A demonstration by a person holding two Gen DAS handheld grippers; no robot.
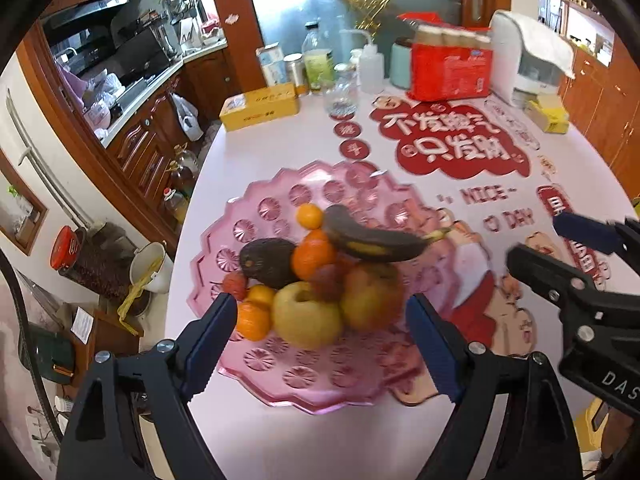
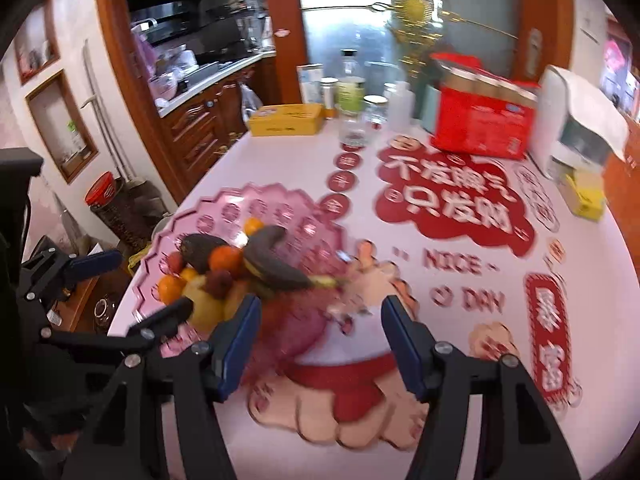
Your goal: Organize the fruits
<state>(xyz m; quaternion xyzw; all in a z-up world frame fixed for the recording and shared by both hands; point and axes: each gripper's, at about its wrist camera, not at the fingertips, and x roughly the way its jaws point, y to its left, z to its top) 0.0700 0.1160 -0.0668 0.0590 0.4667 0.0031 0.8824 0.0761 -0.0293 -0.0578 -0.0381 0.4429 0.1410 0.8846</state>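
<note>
A pink scalloped tray [image 1: 280,384] on the white table holds a pile of fruit: a dark overripe banana [image 1: 376,240] on top, an avocado [image 1: 268,260], oranges [image 1: 312,258], two apples [image 1: 304,316] and small red lychees [image 1: 234,284]. My left gripper [image 1: 320,344] is open and empty, its fingers on either side of the pile's near edge, above the tray. My right gripper [image 2: 316,336] is open and empty over the table, just right of the tray [image 2: 236,208]; it also shows in the left wrist view [image 1: 560,248]. The banana [image 2: 272,264] lies beyond its left finger.
Red paper decorations [image 1: 456,148] lie flat on the table. At the far edge stand a yellow box [image 1: 260,110], bottles and jars [image 1: 318,64], a red pack [image 1: 452,74] and a white appliance [image 1: 524,60]. Kitchen cabinets [image 1: 148,140] are on the left.
</note>
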